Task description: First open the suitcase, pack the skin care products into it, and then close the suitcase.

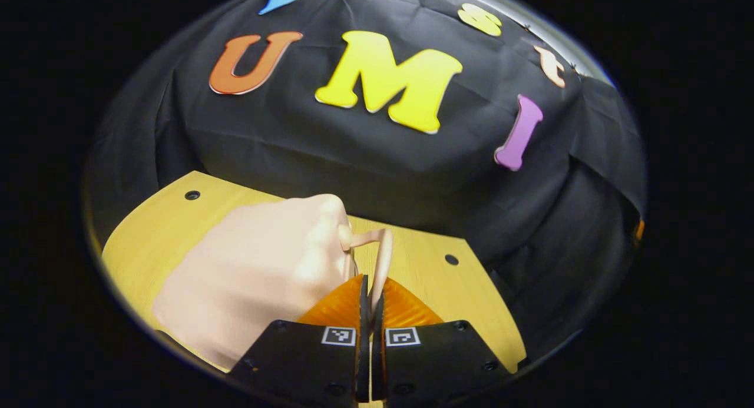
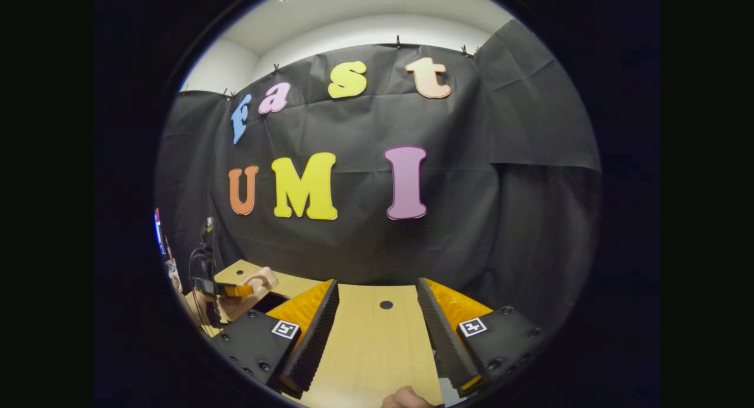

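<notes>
A pale beige soft suitcase (image 1: 259, 272) lies on the wooden table (image 1: 424, 261), just left of my left gripper (image 1: 371, 287). A thin beige pull strap (image 1: 383, 255) runs from the case's right end down between the fingers, and that gripper is shut on it. In the right gripper view the same case (image 2: 262, 278) shows small at the far left, with the left gripper (image 2: 221, 288) at it. My right gripper (image 2: 377, 283) hangs open over bare tabletop (image 2: 371, 343) with nothing between its fingers.
The black cloth wall stands close behind the table's far edge. The tabletop has small round holes (image 1: 452, 259) (image 2: 386, 305). A fingertip of a person (image 2: 403, 401) pokes in at the bottom of the right gripper view. Cables and equipment (image 2: 200, 261) stand at far left.
</notes>
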`<state>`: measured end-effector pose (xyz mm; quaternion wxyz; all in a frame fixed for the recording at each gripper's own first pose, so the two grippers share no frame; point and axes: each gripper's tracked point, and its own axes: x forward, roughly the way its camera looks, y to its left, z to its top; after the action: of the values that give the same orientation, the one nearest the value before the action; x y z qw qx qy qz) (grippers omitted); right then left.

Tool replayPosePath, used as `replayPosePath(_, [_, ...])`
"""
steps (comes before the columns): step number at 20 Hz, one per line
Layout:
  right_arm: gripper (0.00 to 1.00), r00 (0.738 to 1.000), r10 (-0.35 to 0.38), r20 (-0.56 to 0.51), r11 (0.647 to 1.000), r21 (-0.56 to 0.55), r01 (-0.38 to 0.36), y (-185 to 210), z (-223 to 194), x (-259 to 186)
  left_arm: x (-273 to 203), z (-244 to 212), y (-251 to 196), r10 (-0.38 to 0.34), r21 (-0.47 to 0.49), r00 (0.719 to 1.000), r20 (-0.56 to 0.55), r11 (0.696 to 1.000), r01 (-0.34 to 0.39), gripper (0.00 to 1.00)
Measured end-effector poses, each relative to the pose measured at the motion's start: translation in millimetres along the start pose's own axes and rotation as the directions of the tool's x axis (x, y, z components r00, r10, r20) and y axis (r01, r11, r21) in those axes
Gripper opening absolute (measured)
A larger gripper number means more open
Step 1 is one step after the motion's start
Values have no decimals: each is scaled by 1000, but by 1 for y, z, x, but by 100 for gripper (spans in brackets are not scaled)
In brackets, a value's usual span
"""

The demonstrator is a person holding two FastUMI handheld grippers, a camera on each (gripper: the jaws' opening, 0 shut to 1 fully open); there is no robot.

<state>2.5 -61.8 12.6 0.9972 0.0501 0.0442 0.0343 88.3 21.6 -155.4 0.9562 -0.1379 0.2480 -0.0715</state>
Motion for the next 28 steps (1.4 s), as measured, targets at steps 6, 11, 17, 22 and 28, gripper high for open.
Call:
replayPosePath(6, [80,999,-33,-24,999,3,33,-15,-6,-1,37,-55,-13,59,110,990,-132,993,-44,8])
replayPosePath(11, [80,999,-53,8,998,-16,53,-12,3,-6,41,-83,-29,65,98,979,-192,994,-47,29])
replayPosePath(17, [80,999,-53,6,998,-24,53,16,4,-4,20,-45,-41,20,6,992,-122,1000,-19,92])
replayPosePath(22, [79,999,-42,18,999,-33,42,57,8,3,-28,12,-16,92,38,995,-39,995,-90,95])
replayPosePath(28, [80,999,-14,39,999,-52,16,119,9,16,-95,92,14,196,160,969,151,962,-220,98])
